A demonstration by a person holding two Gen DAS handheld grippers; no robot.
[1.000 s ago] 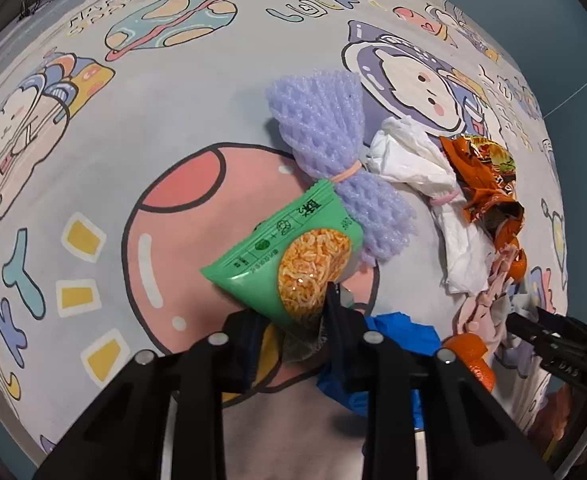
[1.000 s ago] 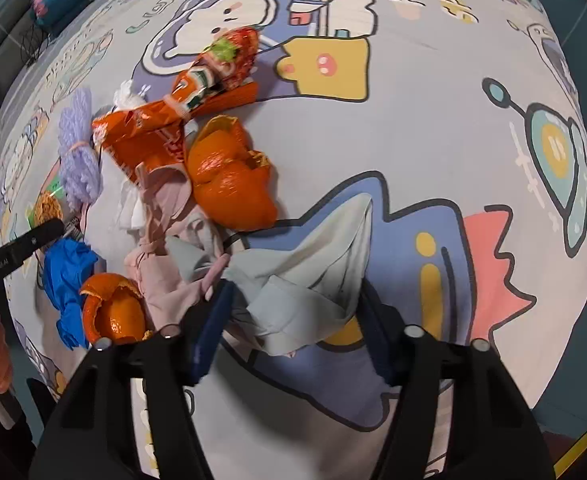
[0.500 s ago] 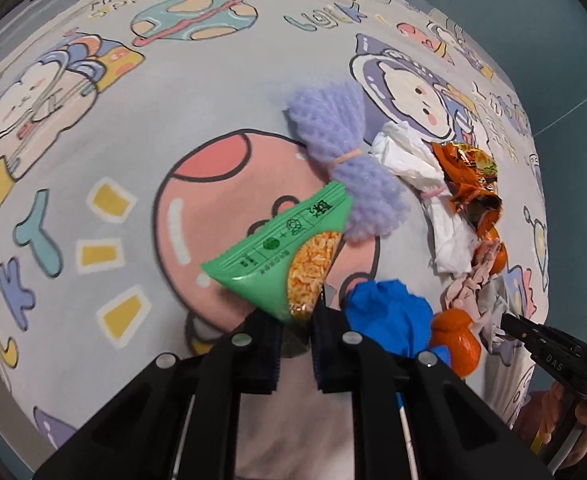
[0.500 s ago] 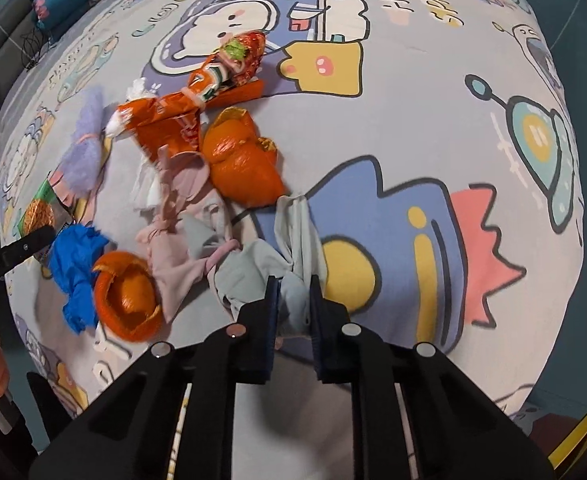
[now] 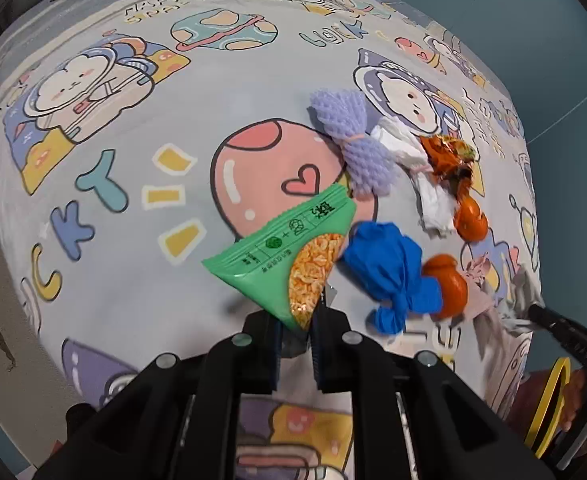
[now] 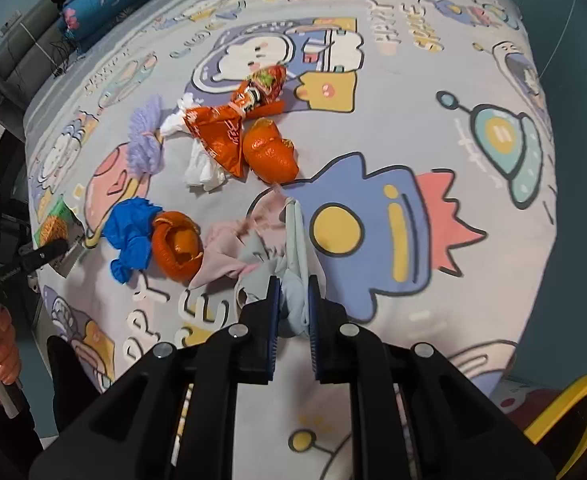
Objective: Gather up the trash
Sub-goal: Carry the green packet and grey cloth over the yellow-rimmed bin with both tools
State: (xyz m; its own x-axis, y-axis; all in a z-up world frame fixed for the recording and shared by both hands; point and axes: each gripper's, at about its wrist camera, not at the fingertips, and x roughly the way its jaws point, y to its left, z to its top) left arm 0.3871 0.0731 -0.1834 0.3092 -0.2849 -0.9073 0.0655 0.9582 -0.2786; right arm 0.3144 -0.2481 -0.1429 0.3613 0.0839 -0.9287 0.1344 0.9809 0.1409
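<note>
Both grippers are at the pick-up-and-carry step. The left gripper (image 5: 295, 322) is clamped on the lower corner of the green snack packet (image 5: 281, 256), which hangs clear of the cartoon bedsheet (image 5: 133, 208) just ahead of its fingers. The right gripper (image 6: 293, 300) is pinched tight on a pale blue-grey crumpled cloth (image 6: 293, 256), with a pinkish scrap (image 6: 229, 256) trailing beside it. Next, I judge, each load must go to a bin; a yellow rim (image 6: 569, 404) at the right gripper's lower right may be one, but it is cut off. Beyond the left fingers lie a blue wad (image 5: 389, 268) and orange peel (image 5: 447, 284). Whether the pinkish scrap is truly caught is unclear.
</note>
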